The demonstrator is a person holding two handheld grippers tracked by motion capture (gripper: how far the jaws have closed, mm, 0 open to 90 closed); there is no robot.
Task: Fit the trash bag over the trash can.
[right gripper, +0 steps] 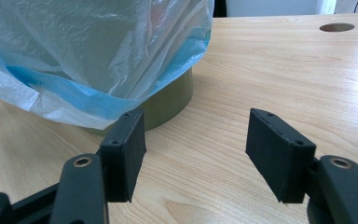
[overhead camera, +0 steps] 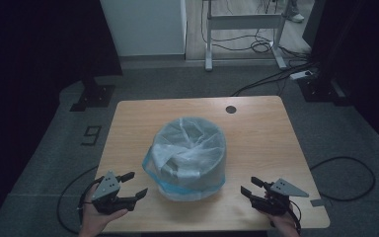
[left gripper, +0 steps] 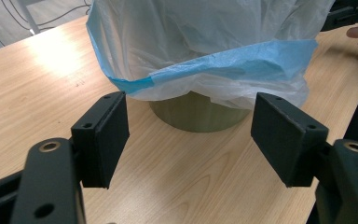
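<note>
A round olive-green bin (left gripper: 196, 116) stands near the middle of the worktop (overhead camera: 266, 133), a little toward the near edge, with a thin translucent bag (overhead camera: 190, 148) lining it and folded down over its rim. The bag's blue hem (left gripper: 242, 65) hangs loose partway down the outside, well above the bin's foot.

The left gripper (overhead camera: 127, 187) sits by the near left corner and the right gripper (overhead camera: 250, 188) by the near right; both point inward at the bin with their jaws wide and nothing between them.

That film looks feather-light, limp and slippery, and it would likely crumple or tear if pinched hard and dragged. The bin seems stiff, light plastic that could slide or tip if only one side is pulled. I'd judge the blue hem the best hold: doubled, slack and standing off the wall, taken on both sides at once.
</note>
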